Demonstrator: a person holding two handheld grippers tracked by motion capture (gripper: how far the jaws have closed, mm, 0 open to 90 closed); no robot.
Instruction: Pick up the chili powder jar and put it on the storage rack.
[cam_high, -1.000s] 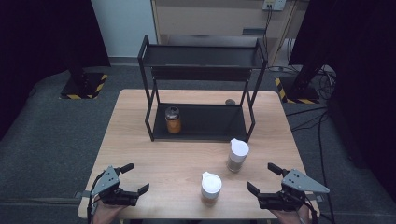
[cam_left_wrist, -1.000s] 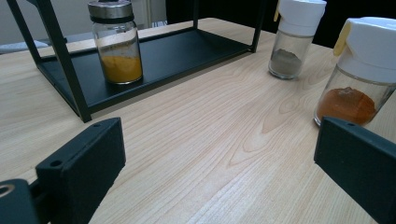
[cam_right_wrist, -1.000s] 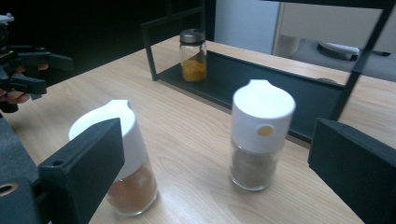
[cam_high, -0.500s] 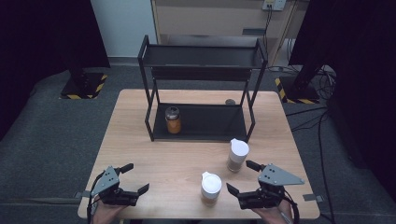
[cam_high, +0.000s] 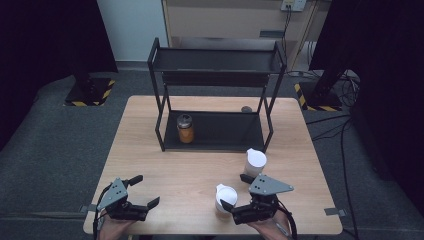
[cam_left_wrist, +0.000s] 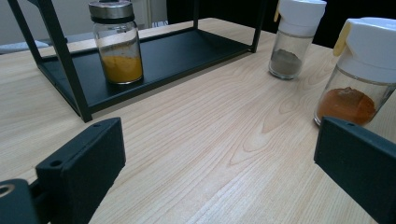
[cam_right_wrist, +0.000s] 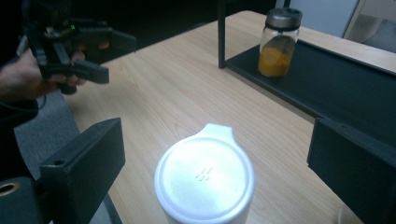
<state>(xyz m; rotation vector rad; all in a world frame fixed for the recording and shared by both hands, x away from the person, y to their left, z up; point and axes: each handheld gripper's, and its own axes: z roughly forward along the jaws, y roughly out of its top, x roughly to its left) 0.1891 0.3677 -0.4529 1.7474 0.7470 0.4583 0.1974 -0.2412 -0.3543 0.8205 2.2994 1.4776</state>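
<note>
Right gripper view: the right tool (cam_right_wrist: 210, 163), jaws spread, straddles the white-capped jar (cam_right_wrist: 204, 184), apparently not yet gripped.

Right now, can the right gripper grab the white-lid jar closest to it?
Probably yes. The right gripper is open, and the white-lid jar sits between its jaws with nothing blocking it.
</note>
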